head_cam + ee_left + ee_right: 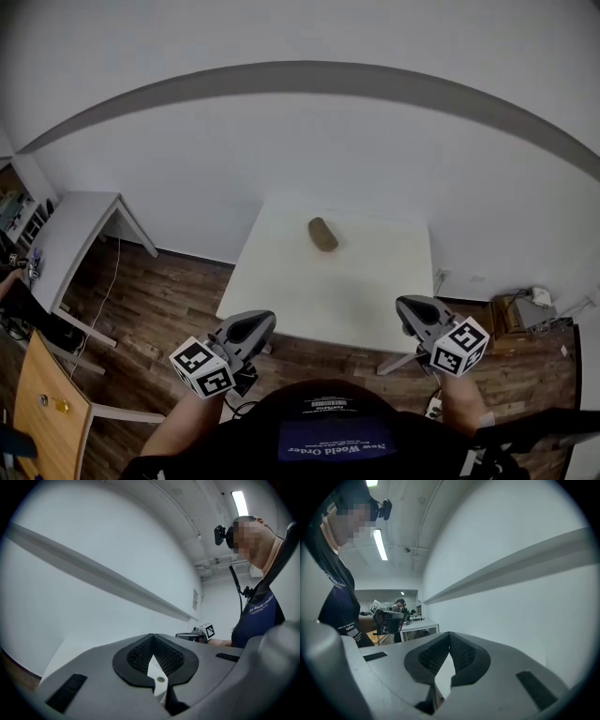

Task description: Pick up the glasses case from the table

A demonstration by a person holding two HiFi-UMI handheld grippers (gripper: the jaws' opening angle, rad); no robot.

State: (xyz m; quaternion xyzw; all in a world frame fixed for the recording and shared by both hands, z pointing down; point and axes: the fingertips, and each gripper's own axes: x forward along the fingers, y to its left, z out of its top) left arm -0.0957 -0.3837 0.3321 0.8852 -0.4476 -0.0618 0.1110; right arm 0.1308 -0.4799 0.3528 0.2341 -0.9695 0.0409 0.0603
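Note:
A brown oblong glasses case [323, 234] lies on the far half of a white table [356, 291], toward the wall. Both grippers hover short of the table's near edge, well apart from the case. My left gripper [258, 320] is at the near left corner and my right gripper [410, 305] at the near right corner. In the left gripper view the left gripper's [152, 637] pads meet with nothing between them. The right gripper's [450, 634] pads look the same in the right gripper view. Neither gripper view shows the case.
A second white table [75, 234] stands at the left and a wooden chair [37, 403] at the lower left. Boxes and cables [525, 309] sit on the wood floor at the right. A white wall runs behind the table.

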